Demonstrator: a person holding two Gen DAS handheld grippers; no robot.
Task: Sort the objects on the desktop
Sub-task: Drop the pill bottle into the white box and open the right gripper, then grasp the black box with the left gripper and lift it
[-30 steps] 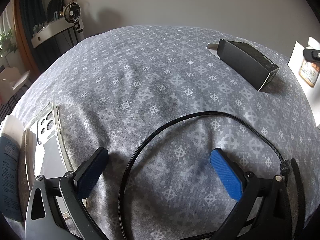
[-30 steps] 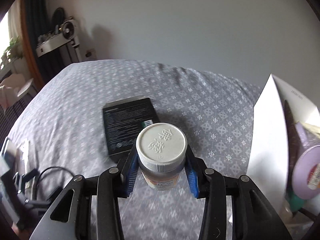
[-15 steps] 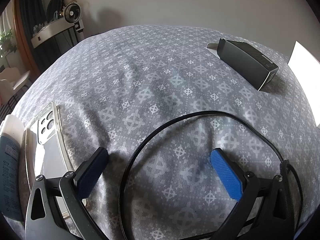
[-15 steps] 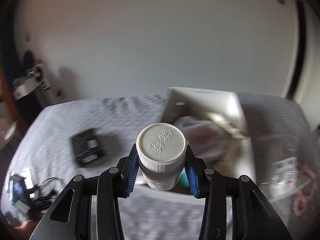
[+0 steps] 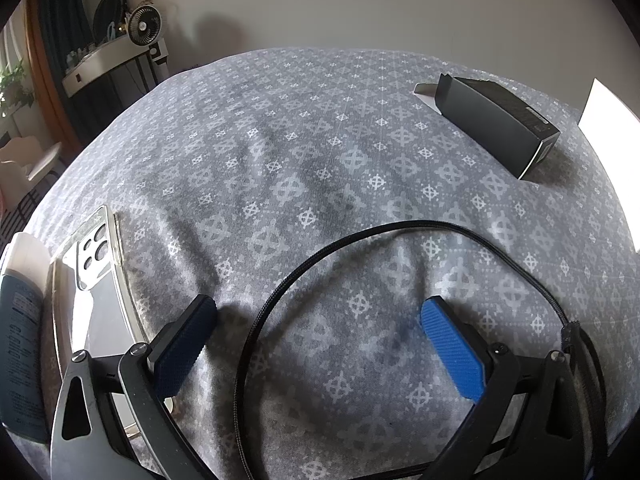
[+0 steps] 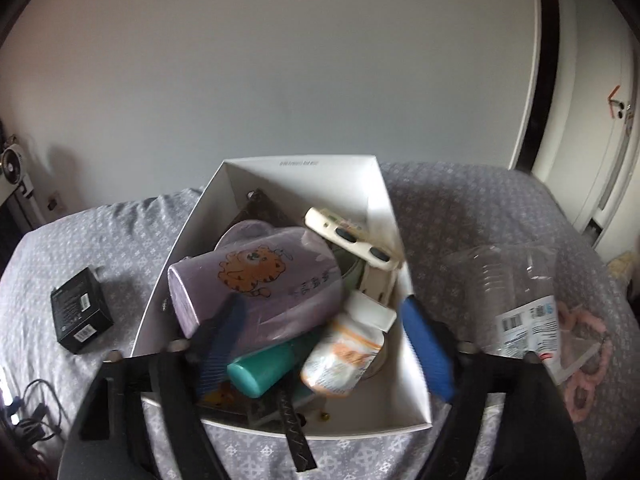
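Observation:
My right gripper (image 6: pixel 322 304) hangs over a white cardboard box (image 6: pixel 296 172), its jaws opening. The white-capped pill bottle (image 6: pixel 344 348) lies tilted inside the box below and between the blue pads (image 6: pixel 426 348), free of them. Beside it in the box are a purple cartoon mug (image 6: pixel 256 280), a teal bottle (image 6: pixel 264 364) and a cream device (image 6: pixel 352 240). My left gripper (image 5: pixel 316 306) stands open just above the grey patterned cloth. A loop of black cable (image 5: pixel 400 228) lies on the cloth between its fingers, not gripped.
A black carton (image 5: pixel 496 128) lies at the far right of the cloth, left of the white box (image 5: pixel 608 120). A clear phone case (image 5: pixel 92 280) and a dark tube (image 5: pixel 20 340) lie by the left fingers. A clear plastic bottle (image 6: pixel 516 292) and a pink item (image 6: pixel 584 352) lie right of the box.
My right gripper swung right from above the black carton to over the white box, then let the pill bottle go into it. The left gripper stayed still.

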